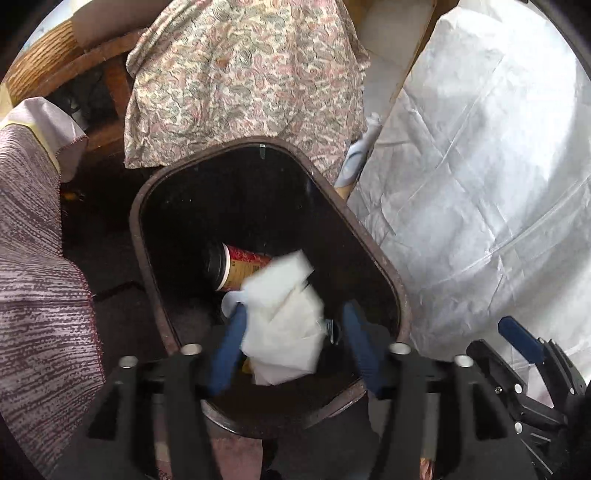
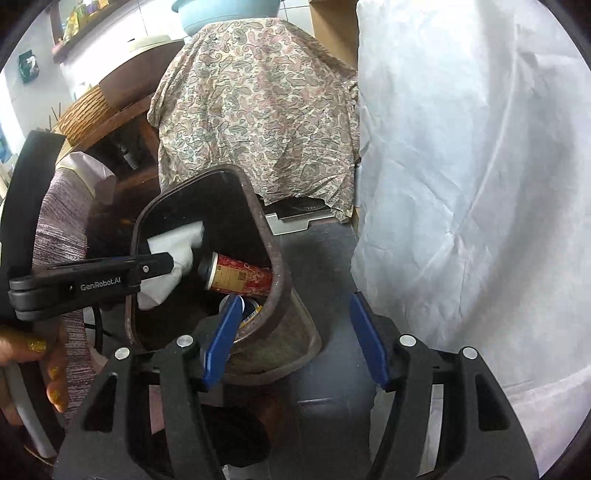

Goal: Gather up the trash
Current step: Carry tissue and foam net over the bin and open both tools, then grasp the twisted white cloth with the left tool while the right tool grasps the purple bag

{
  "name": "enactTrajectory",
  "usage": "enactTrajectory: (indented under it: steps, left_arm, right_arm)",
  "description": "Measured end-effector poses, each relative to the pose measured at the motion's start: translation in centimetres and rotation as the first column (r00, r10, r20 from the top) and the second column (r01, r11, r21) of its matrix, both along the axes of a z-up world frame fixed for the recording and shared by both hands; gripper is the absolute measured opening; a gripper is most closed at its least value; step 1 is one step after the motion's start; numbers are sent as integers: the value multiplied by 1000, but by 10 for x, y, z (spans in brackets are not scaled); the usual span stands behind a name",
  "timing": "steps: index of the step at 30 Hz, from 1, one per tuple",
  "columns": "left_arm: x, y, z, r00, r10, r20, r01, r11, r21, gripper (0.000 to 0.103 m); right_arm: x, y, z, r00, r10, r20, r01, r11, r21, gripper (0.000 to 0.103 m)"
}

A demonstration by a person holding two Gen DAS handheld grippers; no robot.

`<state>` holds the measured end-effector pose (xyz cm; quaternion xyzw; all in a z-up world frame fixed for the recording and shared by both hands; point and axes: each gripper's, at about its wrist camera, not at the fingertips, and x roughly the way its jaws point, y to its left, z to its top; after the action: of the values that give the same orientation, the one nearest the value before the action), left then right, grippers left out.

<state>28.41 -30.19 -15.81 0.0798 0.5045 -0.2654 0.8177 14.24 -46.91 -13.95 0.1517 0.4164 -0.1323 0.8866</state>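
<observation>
A dark brown trash bin (image 1: 376, 258) stands below my left gripper (image 1: 293, 315), which is open over its mouth. A crumpled white tissue (image 1: 284, 317) sits between the blue fingers, blurred, touching the left finger (image 1: 229, 350) only. A red and gold paper cup (image 1: 243, 269) with a black lid lies on its side in the bin. In the right wrist view the bin (image 2: 277, 280), the cup (image 2: 240, 277) and the tissue (image 2: 173, 247) show too. My right gripper (image 2: 295, 306) is open and empty beside the bin's right rim.
A paisley cloth (image 1: 240, 81) covers furniture behind the bin. A large white sheet (image 1: 480, 184) hangs at the right. A purple striped cloth (image 1: 37, 295) lies at the left. A wicker basket (image 2: 85, 110) and a blue basin (image 2: 229, 14) stand farther back.
</observation>
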Motion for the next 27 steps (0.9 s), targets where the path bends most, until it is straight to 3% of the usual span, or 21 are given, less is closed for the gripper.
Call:
enactTrajectory:
  steps: [5,14,20,27]
  left_arm:
    - [-9,2,11,1000,4,7,-4,999,-37,68]
    - [-37,24,60,998,32,61,-26,994,-108,79]
    - [-57,49,104,992,20,121,0,986,-166,88]
    - [-74,99,142,976,38,213,-10,991,-132,91]
  right_arm:
    - [-3,-4,3,1000,-20,11,20,1000,2,62]
    - [-6,-7,16,998,-29,48,28,999,19,68]
    - [2,16,26,997,34,66,-35,999,18,72]
    - [15,60,42,985,151,82,-152,988,8,73]
